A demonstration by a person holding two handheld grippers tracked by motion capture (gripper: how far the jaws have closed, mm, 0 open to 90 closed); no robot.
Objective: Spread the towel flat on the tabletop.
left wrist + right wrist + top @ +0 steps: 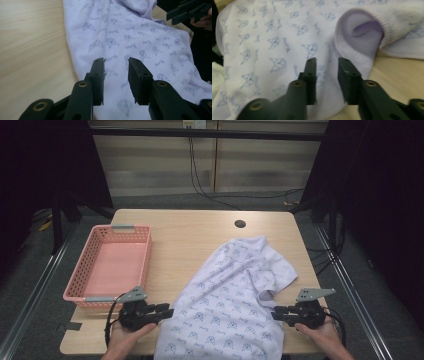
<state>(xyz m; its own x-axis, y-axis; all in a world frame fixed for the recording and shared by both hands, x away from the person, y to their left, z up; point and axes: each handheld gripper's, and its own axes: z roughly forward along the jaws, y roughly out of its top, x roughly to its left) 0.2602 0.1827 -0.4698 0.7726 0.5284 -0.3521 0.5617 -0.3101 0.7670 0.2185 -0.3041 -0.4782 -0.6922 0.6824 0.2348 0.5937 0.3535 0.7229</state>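
Shirt (235,300) | long axis near-left to far-right on table (190,235) | left gripper (167,311), right gripper (276,312): narrowly parted, holding nothing

Wooden table (190,237) with two things on it
A pink basket (114,265) sits left of the white patterned garment (227,305), well apart from it.
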